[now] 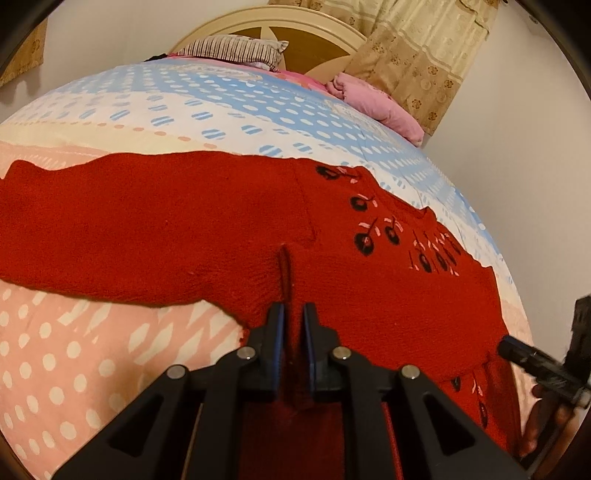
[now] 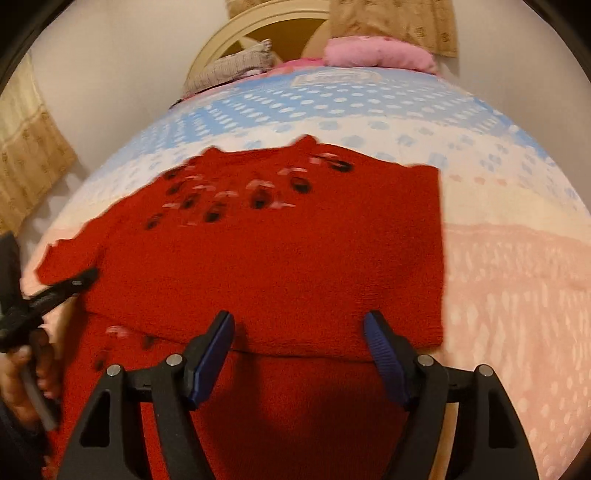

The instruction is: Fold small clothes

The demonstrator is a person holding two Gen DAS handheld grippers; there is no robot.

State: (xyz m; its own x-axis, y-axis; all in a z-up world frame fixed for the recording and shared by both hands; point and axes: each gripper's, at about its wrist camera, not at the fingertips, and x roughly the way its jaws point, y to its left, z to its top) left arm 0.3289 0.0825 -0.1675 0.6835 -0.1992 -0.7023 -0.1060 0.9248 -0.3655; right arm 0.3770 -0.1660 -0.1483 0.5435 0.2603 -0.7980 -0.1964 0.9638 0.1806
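A red knitted sweater (image 1: 184, 229) with black and pink flower stitching lies flat on the bed, one sleeve stretched out to the left in the left wrist view. My left gripper (image 1: 293, 310) sits low on it near the armpit, jaws narrow, and a raised ridge of the red knit fills the gap between the blue pads. In the blurred right wrist view the sweater (image 2: 295, 251) shows a straight folded edge on its right side. My right gripper (image 2: 299, 321) hovers over its near part, open, with nothing between its fingers. The right gripper (image 1: 535, 362) also shows at the right edge of the left wrist view.
The bedsheet (image 1: 74, 350) is dotted pink near me and blue farther off. A striped pillow (image 1: 236, 50) and a pink blanket (image 1: 373, 103) lie by the headboard (image 1: 295, 33). A curtain (image 1: 417, 55) hangs at the back right. A hand (image 2: 22, 384) holds the left tool.
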